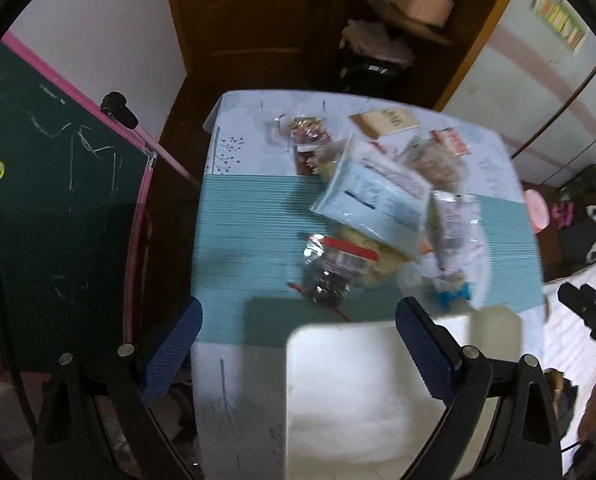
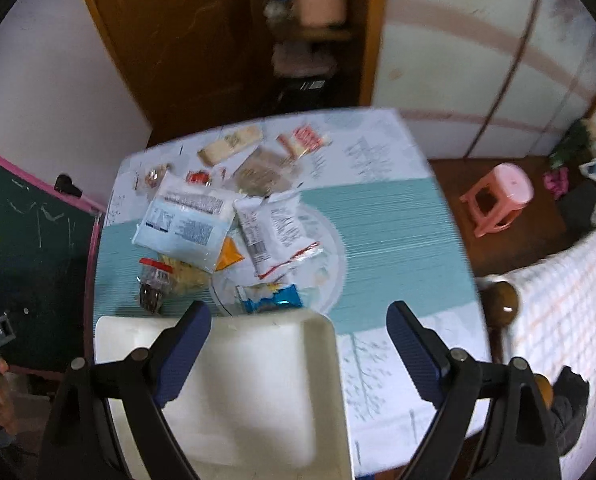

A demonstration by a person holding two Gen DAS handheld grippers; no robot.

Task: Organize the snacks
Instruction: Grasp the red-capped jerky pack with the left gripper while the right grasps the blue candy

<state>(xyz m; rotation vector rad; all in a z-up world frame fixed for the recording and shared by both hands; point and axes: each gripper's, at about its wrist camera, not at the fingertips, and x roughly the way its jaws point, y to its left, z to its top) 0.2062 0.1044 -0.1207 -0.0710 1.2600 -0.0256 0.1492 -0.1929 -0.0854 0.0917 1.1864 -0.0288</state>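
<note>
Snack packets [image 2: 202, 220] heaped, white bin [image 2: 234, 384] near, both tongs agape

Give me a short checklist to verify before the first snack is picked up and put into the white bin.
1. Left gripper open, holding nothing: ok.
2. Right gripper open, holding nothing: ok.
3. White bin on the near table edge, inside bare: ok.
4. Snacks separated for a clean single grasp: not ok; the light blue bag overlaps others in the pile.
5. Blue wrapper nearest the bin, uncovered: ok.
6. Image sharpness: not ok, blurred.
</note>
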